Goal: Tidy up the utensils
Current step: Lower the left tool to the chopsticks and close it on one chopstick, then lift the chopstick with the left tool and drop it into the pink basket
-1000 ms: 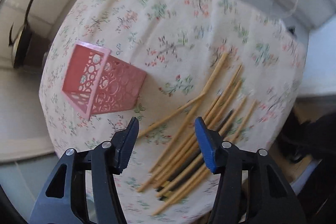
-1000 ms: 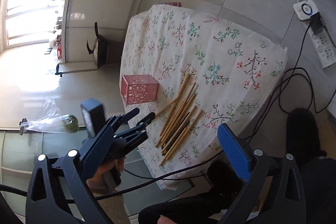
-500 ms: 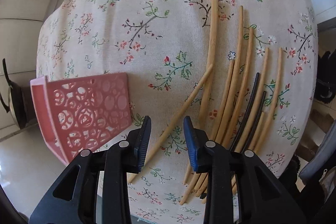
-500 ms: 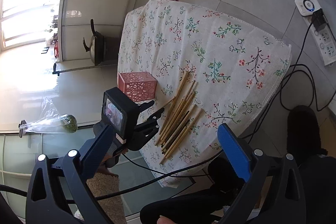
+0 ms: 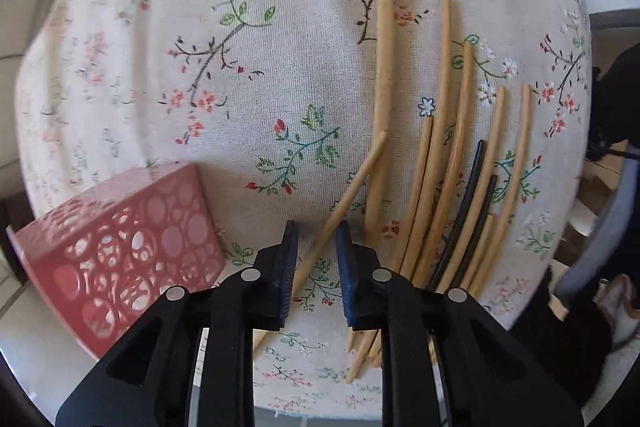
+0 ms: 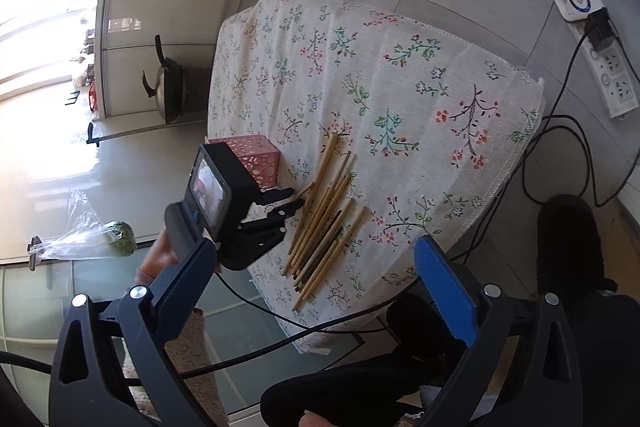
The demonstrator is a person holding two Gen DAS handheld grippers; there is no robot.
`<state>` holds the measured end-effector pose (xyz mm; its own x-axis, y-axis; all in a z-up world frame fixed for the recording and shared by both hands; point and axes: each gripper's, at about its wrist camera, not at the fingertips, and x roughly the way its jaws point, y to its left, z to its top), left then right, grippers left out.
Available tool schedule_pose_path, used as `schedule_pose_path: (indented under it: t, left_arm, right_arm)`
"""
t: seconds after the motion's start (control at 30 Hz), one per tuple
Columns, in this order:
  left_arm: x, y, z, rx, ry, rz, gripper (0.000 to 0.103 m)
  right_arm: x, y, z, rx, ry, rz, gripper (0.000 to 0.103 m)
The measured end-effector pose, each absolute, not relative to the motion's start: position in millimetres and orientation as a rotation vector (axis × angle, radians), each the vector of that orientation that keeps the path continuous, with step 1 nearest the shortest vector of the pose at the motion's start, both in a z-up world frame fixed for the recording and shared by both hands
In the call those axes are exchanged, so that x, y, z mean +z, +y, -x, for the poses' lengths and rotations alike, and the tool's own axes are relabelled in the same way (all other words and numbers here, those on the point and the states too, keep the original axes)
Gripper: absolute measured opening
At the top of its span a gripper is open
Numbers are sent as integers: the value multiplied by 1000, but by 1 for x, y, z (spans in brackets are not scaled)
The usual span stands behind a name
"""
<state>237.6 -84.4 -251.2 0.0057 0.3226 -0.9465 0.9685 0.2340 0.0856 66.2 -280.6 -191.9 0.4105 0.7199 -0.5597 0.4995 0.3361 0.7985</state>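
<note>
Several bamboo chopsticks (image 5: 444,163) and two black ones (image 5: 464,211) lie side by side on the flowered tablecloth (image 5: 248,75). One slanted bamboo chopstick (image 5: 352,187) lies apart to their left. My left gripper (image 5: 317,239) is low over the cloth, its jaws partly closed with this chopstick between them, a gap on each side. A pink perforated basket (image 5: 132,239) stands to the left. My right gripper (image 6: 316,279) is wide open and empty, held off the table's near side. The chopsticks (image 6: 324,215), the basket (image 6: 256,159) and the left gripper (image 6: 290,203) show in its view.
The small cloth-covered table (image 6: 400,75) stands on a tiled floor. A power strip (image 6: 600,59) with cables lies at the right. A kettle (image 6: 168,87) stands past the table's far left. A bagged green item (image 6: 120,235) lies on the floor.
My left gripper has come down close to the cloth and narrowed its jaws around the slanted chopstick. The right gripper has stayed open off the table.
</note>
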Motion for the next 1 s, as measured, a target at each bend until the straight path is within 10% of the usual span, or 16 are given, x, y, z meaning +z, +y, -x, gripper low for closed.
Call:
schedule_pose_path:
  t: [0.5, 1.0]
  left_arm:
    - [-212, -52, -221, -809, 1220, -1167, 6]
    - [-40, 40, -77, -616, 638, -466, 6]
  right_arm:
    - [-201, -279, -65, 121, 1285, -1233, 96]
    - [-221, -214, -81, 74, 1389, -1069, 93]
